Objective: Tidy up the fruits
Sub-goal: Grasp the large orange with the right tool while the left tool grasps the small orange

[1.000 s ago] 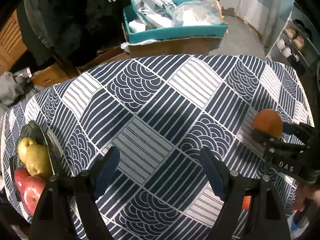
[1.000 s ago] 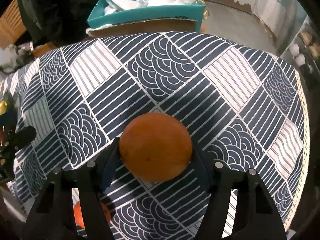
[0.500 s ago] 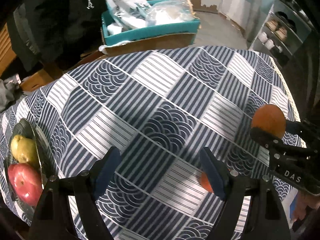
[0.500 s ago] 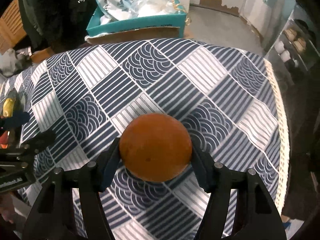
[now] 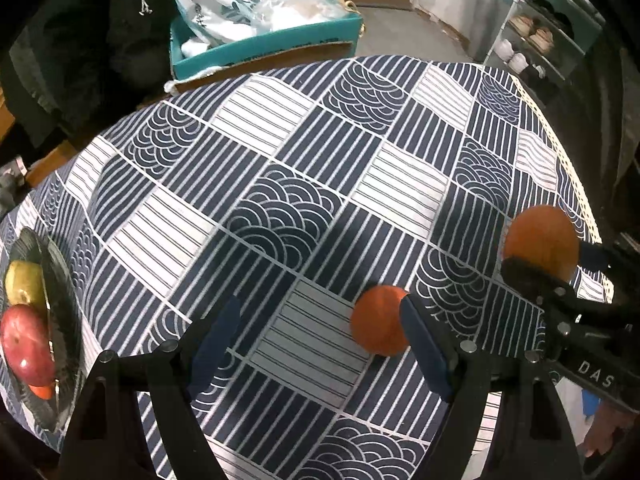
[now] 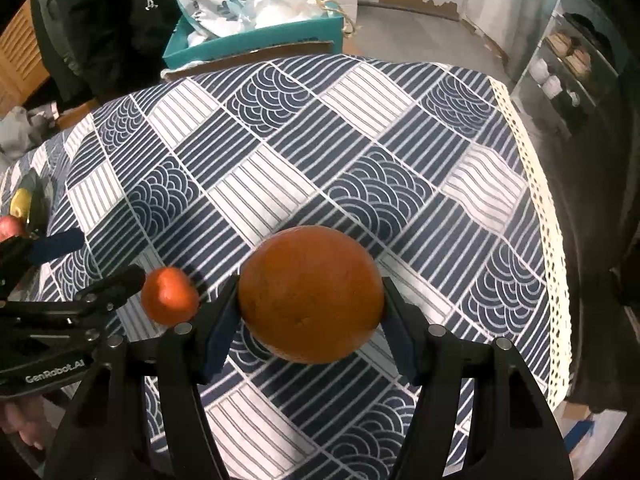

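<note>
So the right gripper (image 6: 310, 312) is clamped on a big round orange (image 6: 310, 294), dull dimpled skin, blue pads pressed into both sides and the fruit held up off the cloth. The left gripper (image 5: 320, 340) has its jaws spread wide with nothing between them, black plastic arms with flat blue pads. A smaller orange (image 5: 378, 320), smoother and more reddish, sits on the bench just beside the left gripper's right-hand finger, partly tucked behind that pad in the left wrist view.

The bench (image 5: 400, 184) is covered in a navy and white cloth, a patchwork of diamond blocks, some straight stripes, some scalloped wave arcs, with a cream lace-looking trim along the right edge.

Far left edge there's a dark shiny plate (image 5: 60, 280) holding a yellow-green pear (image 5: 24, 282), a red apple (image 5: 26, 344) with a glossy skin, and a sliver of something orange under it, can't tell what.

Behind the bench is a teal cardboard box (image 5: 256, 46) stuffed with crinkly white plastic bags (image 5: 224, 4)
</note>
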{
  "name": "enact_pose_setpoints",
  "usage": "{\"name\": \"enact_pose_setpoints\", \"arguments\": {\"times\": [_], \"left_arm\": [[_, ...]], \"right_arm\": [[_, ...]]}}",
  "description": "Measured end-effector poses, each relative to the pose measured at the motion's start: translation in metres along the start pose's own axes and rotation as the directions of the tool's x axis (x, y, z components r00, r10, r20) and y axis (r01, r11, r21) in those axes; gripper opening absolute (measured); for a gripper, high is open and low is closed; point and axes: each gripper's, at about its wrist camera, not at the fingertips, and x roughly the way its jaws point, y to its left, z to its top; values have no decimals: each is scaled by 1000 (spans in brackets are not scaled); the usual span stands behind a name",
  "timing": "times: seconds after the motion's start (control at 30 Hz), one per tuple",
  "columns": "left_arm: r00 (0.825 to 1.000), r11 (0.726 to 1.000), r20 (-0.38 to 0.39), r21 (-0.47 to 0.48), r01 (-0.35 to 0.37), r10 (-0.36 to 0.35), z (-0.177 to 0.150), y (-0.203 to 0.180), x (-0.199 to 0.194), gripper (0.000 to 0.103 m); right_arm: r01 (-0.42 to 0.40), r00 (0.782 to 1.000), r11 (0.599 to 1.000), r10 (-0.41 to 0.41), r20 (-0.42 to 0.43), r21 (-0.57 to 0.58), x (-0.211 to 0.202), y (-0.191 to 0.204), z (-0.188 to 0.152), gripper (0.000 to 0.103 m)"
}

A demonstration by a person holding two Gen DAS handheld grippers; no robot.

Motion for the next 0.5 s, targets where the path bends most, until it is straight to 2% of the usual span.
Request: {"name": "enact_pose_setpoints", "arguments": {"times": [0.27, 0.5], "left_arm": [[998, 998, -32, -1, 60, -60, -6, -8, 10, 83], [997, 998, -57, 25, 49, -48, -10, -17, 23, 83]], "right_arm": [[-19, 1000, 998, 20, -13, 52, 7, -12, -7, 66], [-1, 1000, 997, 2, -12, 78, 10, -23, -7, 66]]}}
